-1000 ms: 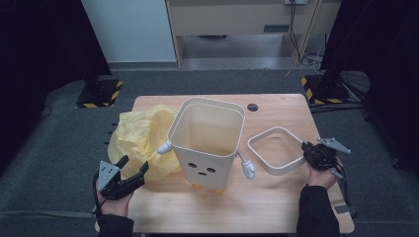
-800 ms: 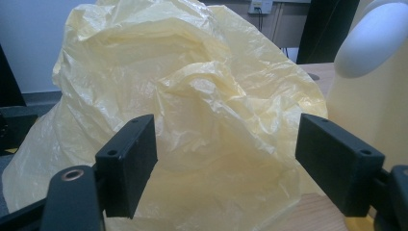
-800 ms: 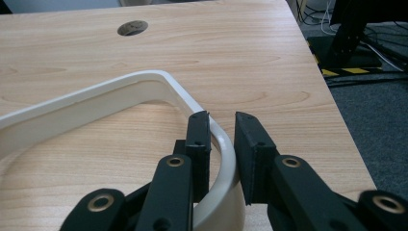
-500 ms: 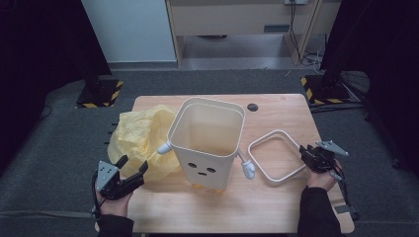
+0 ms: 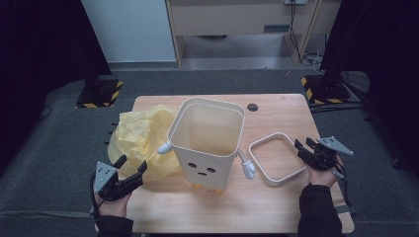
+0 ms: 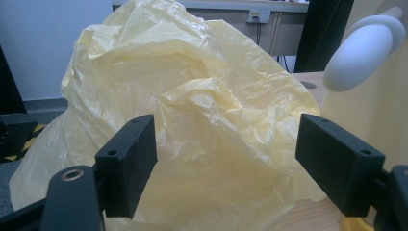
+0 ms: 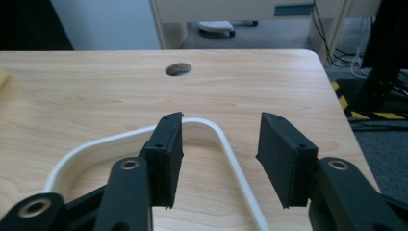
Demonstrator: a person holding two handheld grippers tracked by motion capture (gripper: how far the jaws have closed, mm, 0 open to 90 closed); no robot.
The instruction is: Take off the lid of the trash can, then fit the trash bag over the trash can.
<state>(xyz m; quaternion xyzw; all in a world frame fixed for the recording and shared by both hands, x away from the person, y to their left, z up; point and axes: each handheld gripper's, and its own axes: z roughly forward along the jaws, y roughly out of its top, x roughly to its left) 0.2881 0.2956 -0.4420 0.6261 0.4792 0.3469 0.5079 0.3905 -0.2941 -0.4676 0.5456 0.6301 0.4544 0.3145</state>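
Wooden table [image 5: 276,207] on grey carpet. White square ring [image 5: 274,159] now flat near right edge, lowered from earlier tilt. Right gripper [image 5: 302,148] jaws just been opening; ring rail [image 7: 226,154] between them, untouched: released. Bin [image 5: 207,143] at centre, unlined. Left gripper [image 5: 132,170] open, idle facing yellow bag [image 6: 192,120] by left edge. Bag judged next.

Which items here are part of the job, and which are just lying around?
In the job:
- white square ring, lying flat on the table; right gripper at its rim, jaws just opened, nothing pinched
- yellow plastic bag, in front of the open left gripper
- cream bin with a face, upright between them

Lying about:
- hazard-striped stand feet on the floor
- cables behind the table
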